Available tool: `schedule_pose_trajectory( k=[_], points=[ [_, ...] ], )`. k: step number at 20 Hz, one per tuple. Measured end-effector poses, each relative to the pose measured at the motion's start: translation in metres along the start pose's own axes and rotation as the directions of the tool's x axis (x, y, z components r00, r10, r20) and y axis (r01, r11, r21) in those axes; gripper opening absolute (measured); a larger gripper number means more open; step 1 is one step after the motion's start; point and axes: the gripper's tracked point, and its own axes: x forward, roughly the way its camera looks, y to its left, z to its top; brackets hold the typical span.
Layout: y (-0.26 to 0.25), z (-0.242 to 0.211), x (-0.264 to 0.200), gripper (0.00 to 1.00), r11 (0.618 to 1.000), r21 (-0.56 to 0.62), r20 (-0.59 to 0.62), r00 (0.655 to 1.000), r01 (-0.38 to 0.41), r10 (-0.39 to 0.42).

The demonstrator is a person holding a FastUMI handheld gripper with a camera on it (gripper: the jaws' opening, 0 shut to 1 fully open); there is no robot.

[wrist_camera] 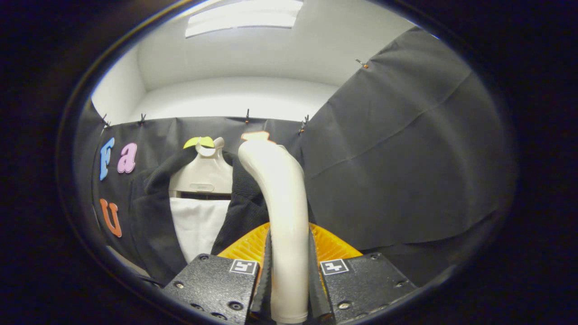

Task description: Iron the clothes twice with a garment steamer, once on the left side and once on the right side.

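My gripper (289,266) is shut on the garment steamer (280,203), a cream curved handle that rises between the fingers (266,271) and bends away at its top. Just beyond the fingers hangs a dark jacket (151,225) over a white inner layer (198,225) on a cream hanger (203,174). The steamer's top stands by the jacket's right shoulder; its head is hidden behind the handle. I cannot tell whether it touches the cloth.
An orange ribbed part (332,246) shows right behind the fingers on both sides of the handle. Black cloth walls (406,158) close the booth behind the jacket and along the right. White wall and a ceiling light (244,18) are above.
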Motion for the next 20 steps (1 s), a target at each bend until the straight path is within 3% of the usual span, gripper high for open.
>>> schedule_pose_trajectory(
  k=[8, 20],
  points=[
    [0.009, -0.029, 0.013, 0.38, 0.998, -0.058, -0.060, 0.998, -0.024, 0.021],
    [-0.007, -0.092, -0.023, 0.38, 0.996, -0.083, -0.151, 0.988, -0.037, 0.024]
  ],
)
